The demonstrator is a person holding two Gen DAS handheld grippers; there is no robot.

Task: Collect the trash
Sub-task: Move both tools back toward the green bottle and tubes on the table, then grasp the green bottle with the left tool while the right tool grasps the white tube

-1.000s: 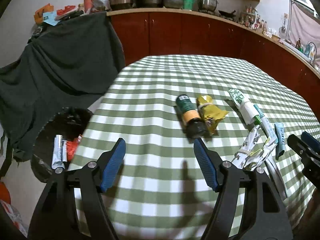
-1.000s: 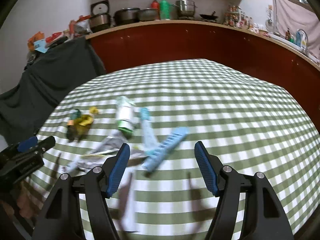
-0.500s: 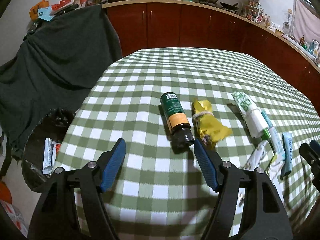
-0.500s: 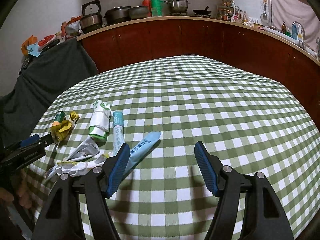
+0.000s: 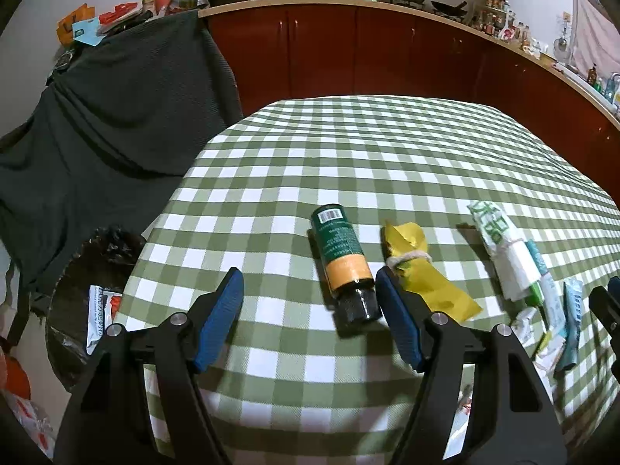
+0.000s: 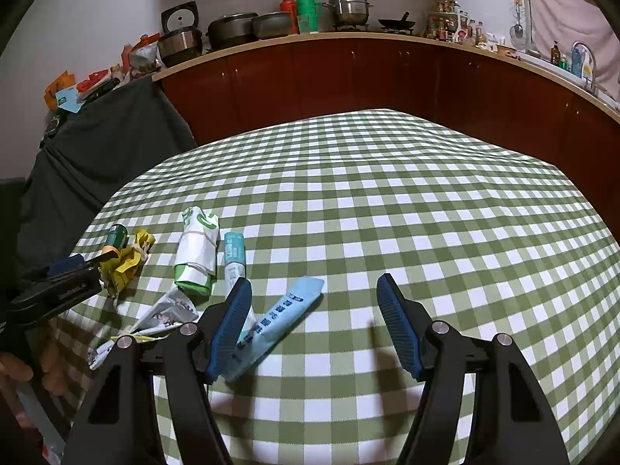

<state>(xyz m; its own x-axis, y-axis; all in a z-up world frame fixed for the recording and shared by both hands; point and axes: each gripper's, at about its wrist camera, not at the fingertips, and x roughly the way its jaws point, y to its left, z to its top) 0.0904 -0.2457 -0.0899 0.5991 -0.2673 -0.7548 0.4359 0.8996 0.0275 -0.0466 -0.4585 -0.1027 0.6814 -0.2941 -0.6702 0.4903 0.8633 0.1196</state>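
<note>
Left gripper [image 5: 309, 302] jaws spread wide, holding nothing, low over the green-and-white checked tablecloth [image 5: 348, 155]. The dark green bottle with orange band and black cap [image 5: 343, 263] lies on its side between the fingertips, cap just beside the right pad. Crumpled yellow wrapper [image 5: 418, 267] just beside it. Right gripper [image 6: 313, 310] also spread, empty; the light blue flat sachet [image 6: 279, 321] lies by its left finger. Black-lined trash bin [image 5: 77, 310] sits off the table's left edge.

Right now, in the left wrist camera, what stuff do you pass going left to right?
Black trash bin → green bottle → yellow wrapper → green-and-white packet → light blue packet.
</note>
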